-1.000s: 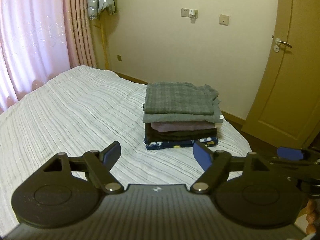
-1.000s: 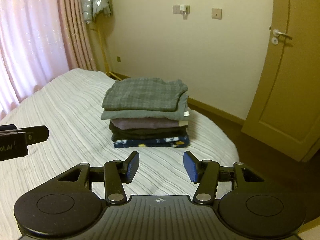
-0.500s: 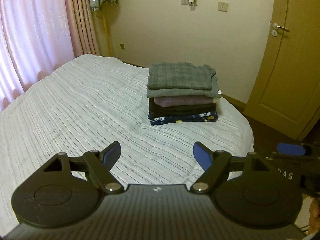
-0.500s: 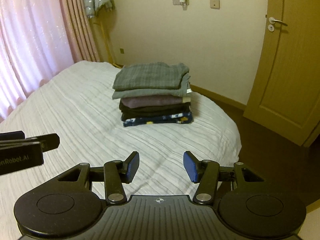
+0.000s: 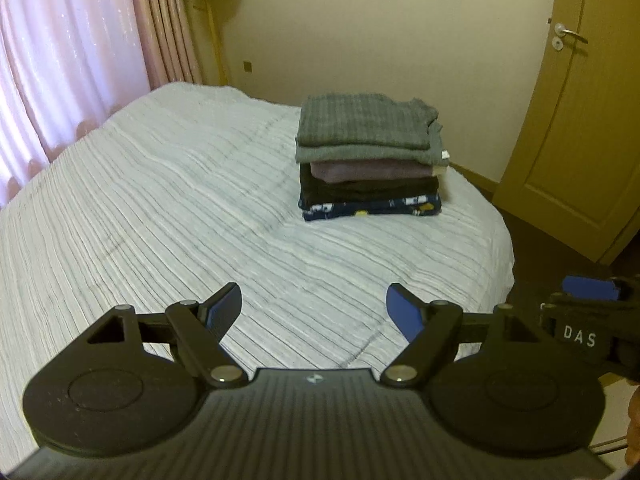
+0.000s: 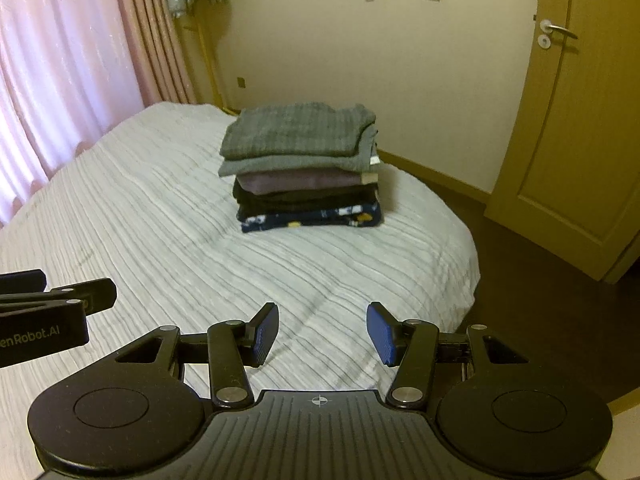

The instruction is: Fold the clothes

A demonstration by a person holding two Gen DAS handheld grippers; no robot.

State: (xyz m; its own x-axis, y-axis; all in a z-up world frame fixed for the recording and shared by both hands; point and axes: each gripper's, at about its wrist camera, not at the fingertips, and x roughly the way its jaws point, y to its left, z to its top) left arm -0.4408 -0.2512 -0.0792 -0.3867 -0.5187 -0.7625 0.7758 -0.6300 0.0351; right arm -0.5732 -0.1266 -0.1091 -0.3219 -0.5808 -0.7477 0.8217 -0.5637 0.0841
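While both grippers are hovering over the near bed (image 5: 168, 216), left gripper (image 5: 314, 312) and right gripper (image 6: 322, 332) are showing jaws released, nothing btwn them. Folded stack (image 6: 304, 172) is sitting far right on bed; looks done, so best approaching w/o nudging it.

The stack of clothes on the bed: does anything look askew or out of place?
Nothing stands out. The stack sits squarely on the bed; only the grey top layers overhang slightly.
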